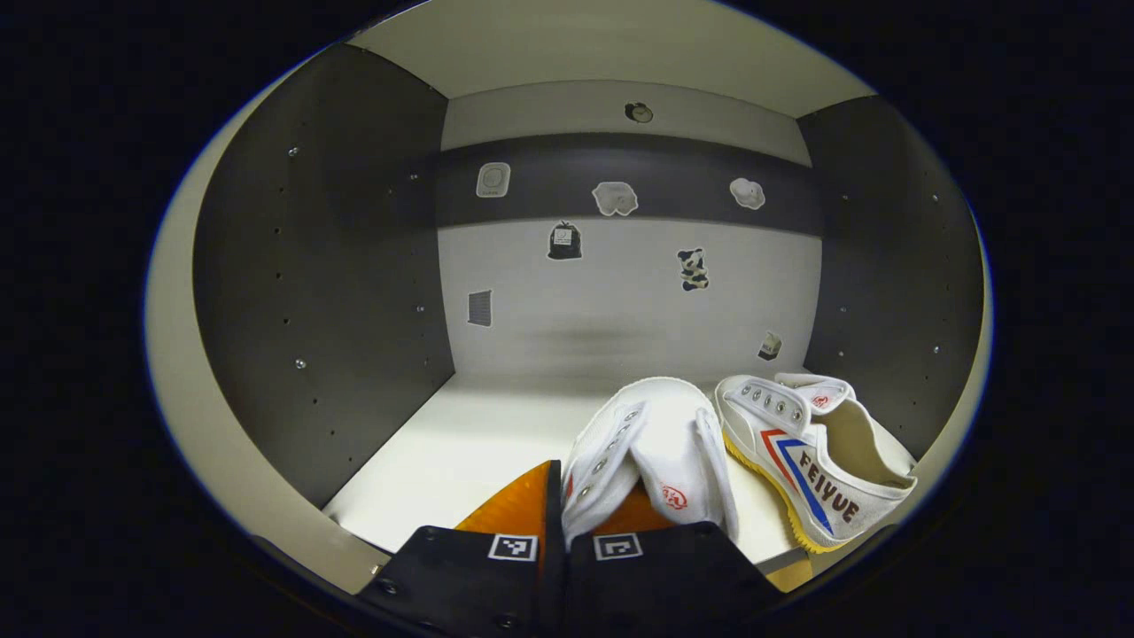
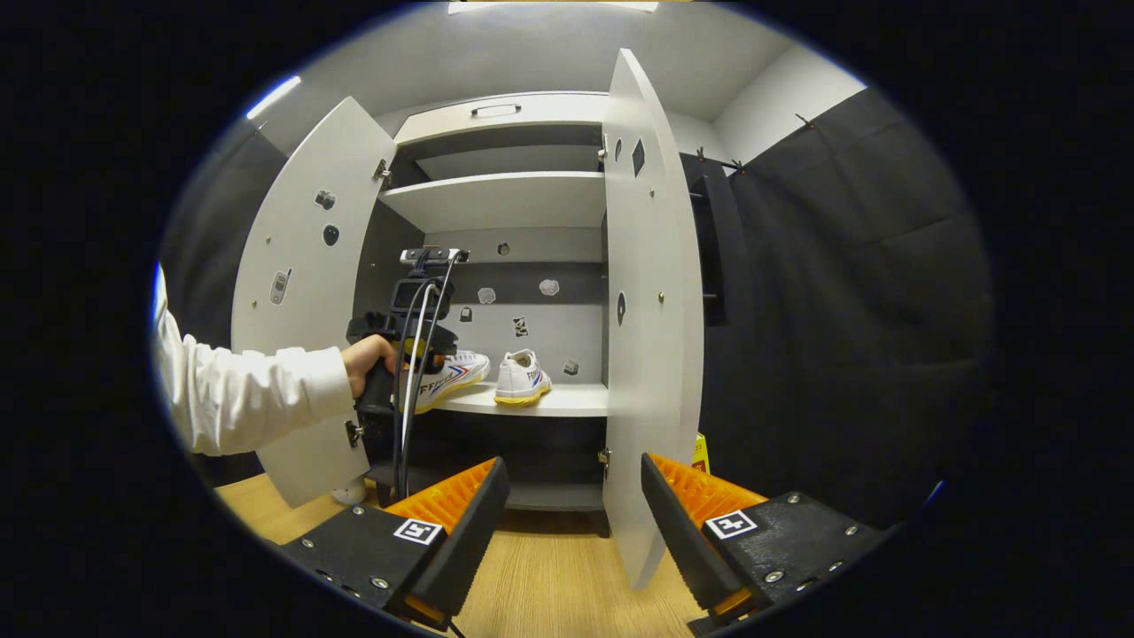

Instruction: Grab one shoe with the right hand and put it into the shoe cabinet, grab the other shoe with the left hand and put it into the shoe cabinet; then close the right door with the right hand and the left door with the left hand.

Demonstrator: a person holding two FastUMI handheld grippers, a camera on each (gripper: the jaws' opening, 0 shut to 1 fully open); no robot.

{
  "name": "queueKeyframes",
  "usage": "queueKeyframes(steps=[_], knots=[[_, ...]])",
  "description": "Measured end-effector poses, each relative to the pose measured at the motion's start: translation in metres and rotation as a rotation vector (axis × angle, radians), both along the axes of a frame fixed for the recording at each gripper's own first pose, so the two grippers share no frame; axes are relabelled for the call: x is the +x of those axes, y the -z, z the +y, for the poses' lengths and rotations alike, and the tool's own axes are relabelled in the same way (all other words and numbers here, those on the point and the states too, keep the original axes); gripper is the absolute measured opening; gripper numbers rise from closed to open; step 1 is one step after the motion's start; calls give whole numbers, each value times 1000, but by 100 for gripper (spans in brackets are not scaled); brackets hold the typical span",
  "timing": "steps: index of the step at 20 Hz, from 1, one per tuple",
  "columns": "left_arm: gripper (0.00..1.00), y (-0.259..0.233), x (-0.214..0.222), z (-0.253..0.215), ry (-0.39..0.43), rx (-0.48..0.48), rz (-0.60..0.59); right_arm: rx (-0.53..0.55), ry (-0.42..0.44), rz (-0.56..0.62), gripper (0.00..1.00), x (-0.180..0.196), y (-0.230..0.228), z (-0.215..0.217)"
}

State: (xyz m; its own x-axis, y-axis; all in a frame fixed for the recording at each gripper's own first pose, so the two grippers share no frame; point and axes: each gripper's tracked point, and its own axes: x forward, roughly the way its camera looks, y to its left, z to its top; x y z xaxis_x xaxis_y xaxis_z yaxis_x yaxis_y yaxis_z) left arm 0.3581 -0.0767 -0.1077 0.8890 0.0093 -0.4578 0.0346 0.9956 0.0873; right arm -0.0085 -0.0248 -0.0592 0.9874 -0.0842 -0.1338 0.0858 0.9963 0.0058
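In the left gripper view, my left gripper (image 1: 567,518) is inside the shoe cabinet, shut on the side wall of a white canvas shoe (image 1: 656,443) just above the shelf (image 1: 452,452). The second white shoe (image 1: 824,461), with red and blue stripes, stands on the shelf to its right. In the right gripper view, my right gripper (image 2: 574,470) hangs open and holds nothing, outside the cabinet in front of it. That view also has a hand holding the left gripper (image 2: 407,346) with its shoe (image 2: 452,374), beside the other shoe (image 2: 523,377) on the shelf (image 2: 576,400).
Both cabinet doors stand open: the left door (image 2: 301,292) and the right door (image 2: 651,310), whose edge is close to my right gripper. A white sleeve (image 2: 239,399) reaches in from the left. Wooden floor (image 2: 549,576) lies below. Stickers dot the back wall (image 1: 620,292).
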Motion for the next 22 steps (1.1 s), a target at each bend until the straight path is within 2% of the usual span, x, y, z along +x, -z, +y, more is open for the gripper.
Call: queueKeyframes(steps=[1, 3, 4, 6, 9, 11, 12, 13, 16, 17, 19, 20, 21, 22], knots=[[8, 1, -1, 0, -9, -22, 28, 5, 2, 0, 92, -2, -1, 1], [9, 1, 3, 2, -62, -149, 63, 14, 4, 7, 92, -8, -1, 5], [9, 7, 7, 9, -81, -175, 93, 21, 6, 16, 92, -12, 0, 6], [9, 17, 15, 17, -105, -165, 124, 37, 12, 15, 92, -22, -3, 9], [10, 19, 17, 3, -66, -183, 142, 19, 42, 22, 92, -37, -4, 3], [20, 16, 16, -6, -65, -218, 154, 14, 64, 24, 92, -46, -6, -2], [29, 15, 15, -5, -72, -216, 157, 16, 76, 24, 92, -50, -6, -4], [33, 15, 14, -2, -80, -211, 160, 18, 87, 23, 92, -53, -7, -7], [33, 9, 11, -3, -93, -282, 156, 18, 105, 13, 92, -62, -12, -12], [36, 9, 11, -1, -98, -291, 153, 13, 107, 14, 92, -64, -12, -14], [41, 9, 10, 12, -111, -246, 149, 4, 112, 10, 92, -66, -13, -17], [55, 6, 8, 15, -119, -238, 146, 8, 110, 11, 92, -66, -12, -17], [63, 2, 9, 14, -108, -256, 129, 12, 108, 14, 92, -66, -11, -17], [63, 2, 10, 15, -96, -264, 123, 17, 106, 15, 92, -65, -10, -17]])
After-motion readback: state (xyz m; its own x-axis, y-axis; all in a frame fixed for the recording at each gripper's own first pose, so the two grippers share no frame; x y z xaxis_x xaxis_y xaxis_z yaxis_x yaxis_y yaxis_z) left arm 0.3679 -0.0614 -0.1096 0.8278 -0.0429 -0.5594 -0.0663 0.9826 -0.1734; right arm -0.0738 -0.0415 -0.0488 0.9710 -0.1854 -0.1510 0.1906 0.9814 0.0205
